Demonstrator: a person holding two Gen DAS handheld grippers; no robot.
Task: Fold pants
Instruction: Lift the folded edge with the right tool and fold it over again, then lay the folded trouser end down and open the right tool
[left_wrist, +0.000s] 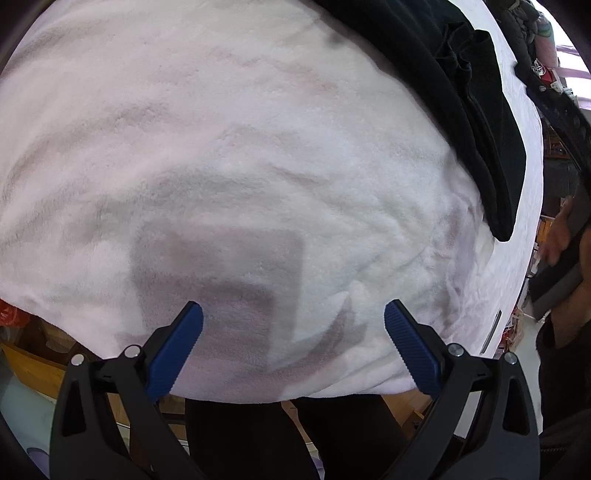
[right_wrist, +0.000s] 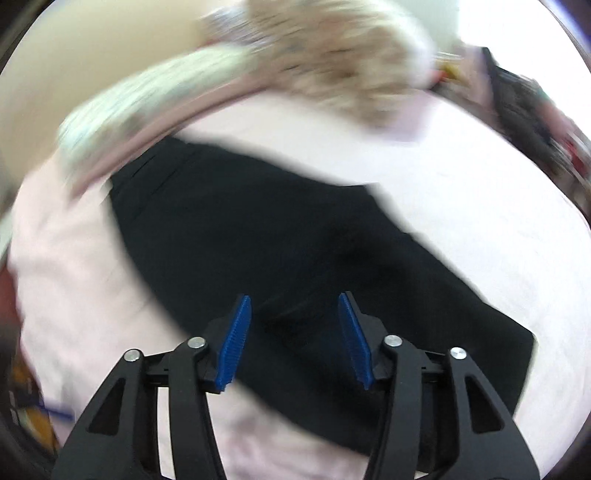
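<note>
The black pants (right_wrist: 277, 229) lie flat in a long folded band on a pale pink fleece blanket (right_wrist: 480, 240). My right gripper (right_wrist: 295, 299) hangs just above them, its blue pads apart and nothing pressed between them. This view is blurred. In the left wrist view the pants (left_wrist: 461, 92) lie at the top right, bunched along the blanket's edge. My left gripper (left_wrist: 293, 310) stands wide open over bare blanket (left_wrist: 221, 147) near its front edge, well away from the pants and holding nothing.
A speckled cream pillow or quilt (right_wrist: 332, 62) lies beyond the pants. A person's hand (left_wrist: 557, 236) shows at the right edge. Dark clothing and clutter (left_wrist: 546, 74) sit past the bed's right side, and a wooden frame (left_wrist: 33, 365) runs under the front edge.
</note>
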